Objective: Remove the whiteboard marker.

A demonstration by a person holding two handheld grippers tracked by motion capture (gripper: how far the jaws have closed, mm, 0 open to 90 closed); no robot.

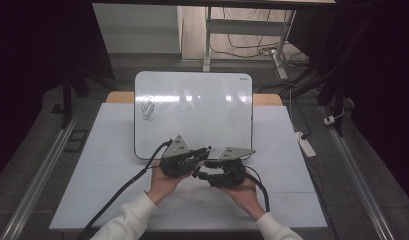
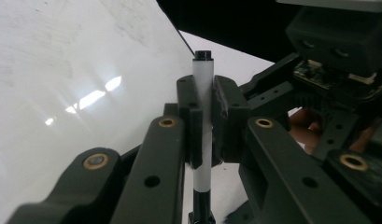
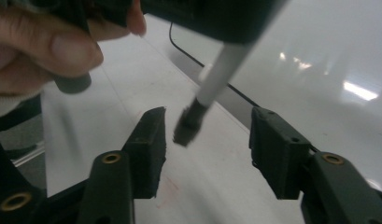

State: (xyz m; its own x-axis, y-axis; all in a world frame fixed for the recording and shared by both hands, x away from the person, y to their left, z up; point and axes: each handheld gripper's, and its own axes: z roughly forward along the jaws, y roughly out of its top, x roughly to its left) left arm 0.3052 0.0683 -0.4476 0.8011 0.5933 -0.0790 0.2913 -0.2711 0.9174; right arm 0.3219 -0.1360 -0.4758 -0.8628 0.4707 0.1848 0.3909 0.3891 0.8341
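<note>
A: White plastic marker with black cap [image 2: 203, 93] sits clamped in left gripper [image 1: 204, 150], near glossy whiteboard [image 1: 192, 107].

B: Right gripper [image 3: 207, 140] gapes around cap; likely close squarely, pull straight.

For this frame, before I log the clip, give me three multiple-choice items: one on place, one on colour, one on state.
1. Where is the black scribble on the white rectangular whiteboard?
A. near its left edge
B. centre
C. right corner

2. What colour is the barrel of the slim marker pen?
A. red
B. white
C. yellow

3. How do the jaws of the right gripper stand?
A. shut on the pen
B. shut on nothing
C. open around the pen's dark end

Answers: 1 A, the scribble sits by the left edge. 2 B, the barrel between the left gripper jaws is white. 3 C, both jaws stand apart from the pen's end.
</note>
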